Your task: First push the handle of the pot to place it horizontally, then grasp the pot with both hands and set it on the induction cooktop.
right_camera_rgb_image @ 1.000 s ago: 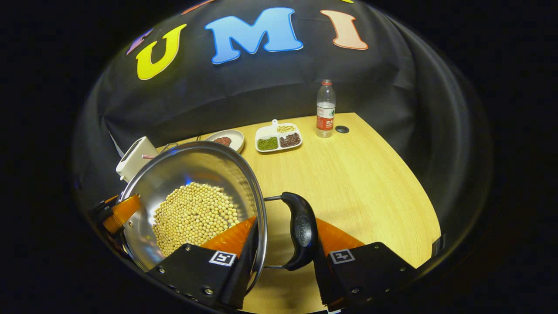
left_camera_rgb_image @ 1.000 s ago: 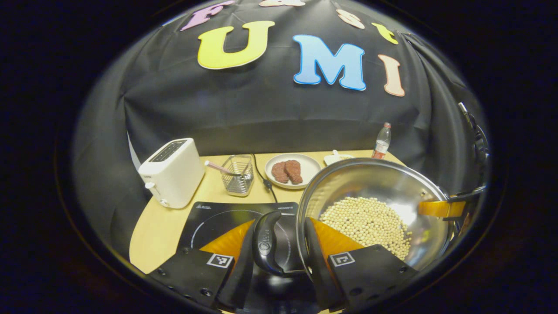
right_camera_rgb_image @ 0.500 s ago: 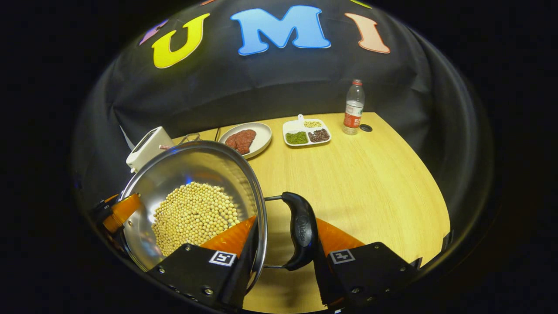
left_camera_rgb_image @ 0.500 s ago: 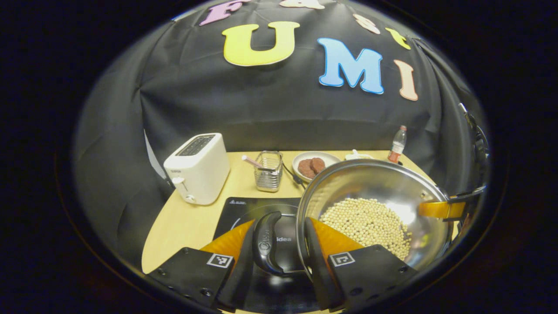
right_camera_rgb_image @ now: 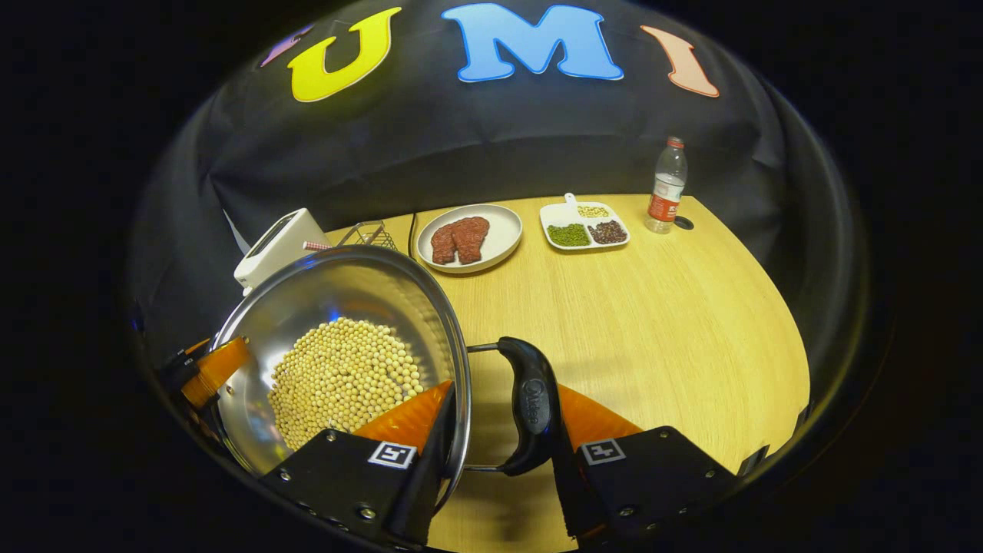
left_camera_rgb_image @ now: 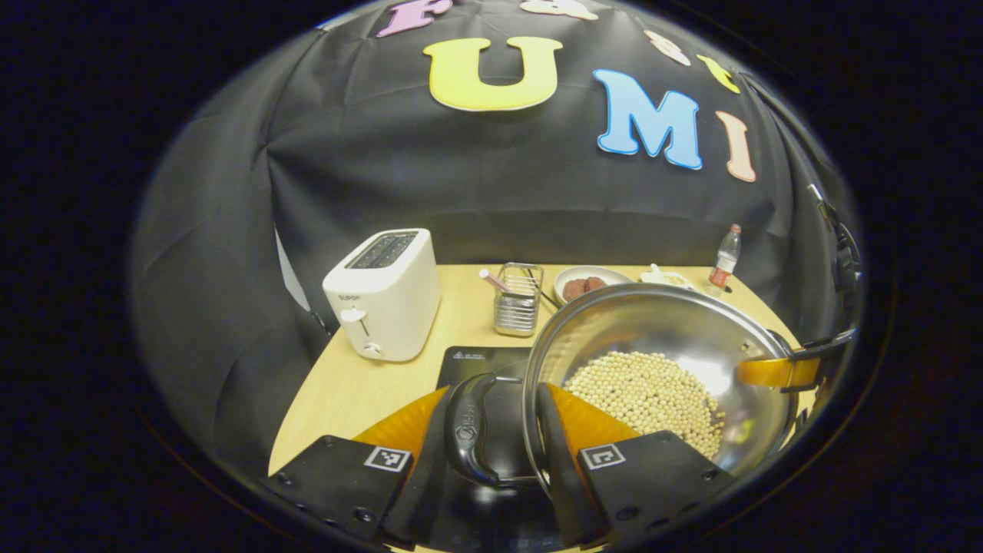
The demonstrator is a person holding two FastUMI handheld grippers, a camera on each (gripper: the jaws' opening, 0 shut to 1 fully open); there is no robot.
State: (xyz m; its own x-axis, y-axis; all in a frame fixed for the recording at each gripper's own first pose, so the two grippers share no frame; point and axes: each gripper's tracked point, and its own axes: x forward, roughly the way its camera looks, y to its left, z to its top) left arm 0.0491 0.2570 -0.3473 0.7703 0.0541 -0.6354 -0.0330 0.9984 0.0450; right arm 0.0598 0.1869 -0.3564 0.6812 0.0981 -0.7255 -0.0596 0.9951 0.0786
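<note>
1. In the left gripper view, a white toaster stands at 10 o'clock on the wooden surface; the small word on its side is too blurred to read.
2. Just right of it is a wire basket with a pink-tipped stick leaning inside.
3. The black induction cooktop lies at 6 o'clock. The pot covers most of it and its small white logo is too small to make out.
4. The left hand-held gripper is clamped across the pot's black side handle and rim, one finger outside the handle and one inside the wall.
5. The steel pot, holding pale beans, is at 4 o'clock, partly above the cooktop; whether it touches it is hidden.
6. A plate of brown meat, a divided dish and a bottle at 2 o'clock are partly cut off by the pot's rim.
7. In the right gripper view, the right hand-held gripper clamps the other handle and rim likewise; the embossed mark on the handle is unreadable, and the bottle's red label is too small to read.
</note>
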